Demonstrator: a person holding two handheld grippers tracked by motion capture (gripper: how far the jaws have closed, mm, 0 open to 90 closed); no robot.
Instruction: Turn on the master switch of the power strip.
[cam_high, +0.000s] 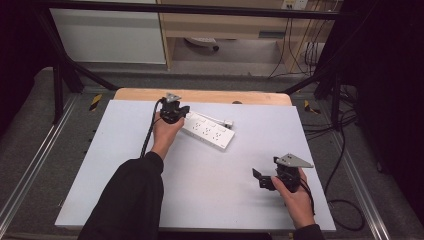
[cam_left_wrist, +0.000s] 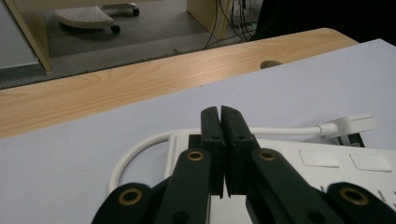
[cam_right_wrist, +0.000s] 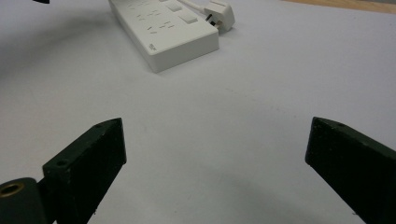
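The table (cam_high: 200, 200) had a pale grey top, with a strip of light wood (cam_high: 200, 95) showing along its far edge. A white power strip (cam_high: 209, 131) lay flat on the grey top toward the far side, set at a slant, its sockets facing up. Its white cord (cam_left_wrist: 140, 151) curled in a loop on the surface beside one end of the strip and ran along the strip's far side to a white plug (cam_high: 228, 121), which rested on the table just beside the strip.

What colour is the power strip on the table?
White; the power strip shows best in the right gripper view.
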